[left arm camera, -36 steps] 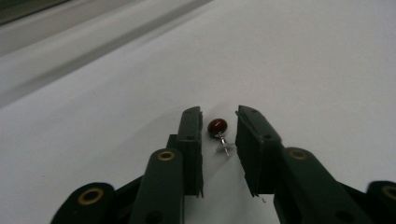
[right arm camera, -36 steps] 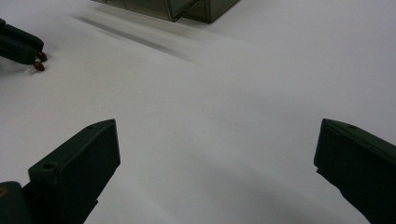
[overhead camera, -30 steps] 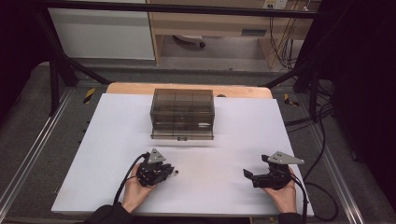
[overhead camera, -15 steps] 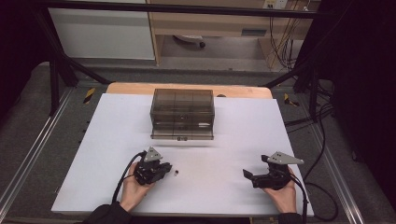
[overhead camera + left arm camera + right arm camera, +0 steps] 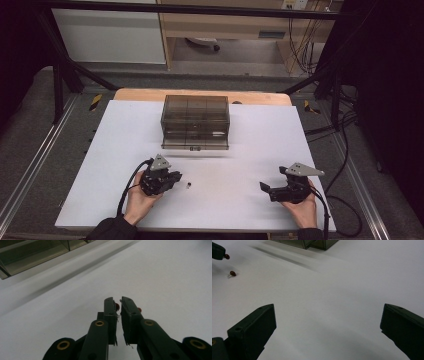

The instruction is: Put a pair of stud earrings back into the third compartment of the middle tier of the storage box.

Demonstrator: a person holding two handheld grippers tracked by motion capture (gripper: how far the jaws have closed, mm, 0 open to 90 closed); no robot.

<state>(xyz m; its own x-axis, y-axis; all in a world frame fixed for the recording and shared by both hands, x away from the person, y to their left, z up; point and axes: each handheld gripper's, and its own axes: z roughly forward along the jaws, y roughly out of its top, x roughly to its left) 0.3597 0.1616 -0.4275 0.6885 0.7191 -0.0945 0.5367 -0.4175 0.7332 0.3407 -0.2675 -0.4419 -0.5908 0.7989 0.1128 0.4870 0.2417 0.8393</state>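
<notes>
My left gripper [image 5: 176, 178] [image 5: 119, 300] lies low over the white table [image 5: 260, 150], its jaws nearly together. A tiny red-brown bead-like component [image 5: 117, 306] with thin wire leads sits pinched at their tips. In the right gripper view the same held piece [image 5: 227, 256] sticks out at the tip of that gripper. A second red-brown component [image 5: 188, 186] [image 5: 139, 310] [image 5: 232, 273] lies loose on the table just beyond those tips. My right gripper [image 5: 266, 188] [image 5: 328, 312] rests at the front right, open wide, with nothing between its jaws.
A smoky transparent compartment box [image 5: 195, 120] [image 5: 30, 257] [image 5: 312, 243] stands at the back middle of the table. Cables trail from both grippers toward the front edge. A metal frame and a floor with cables surround the table.
My left gripper has shifted slightly, and a small component now lies apart from its tips. The right gripper has not moved.
</notes>
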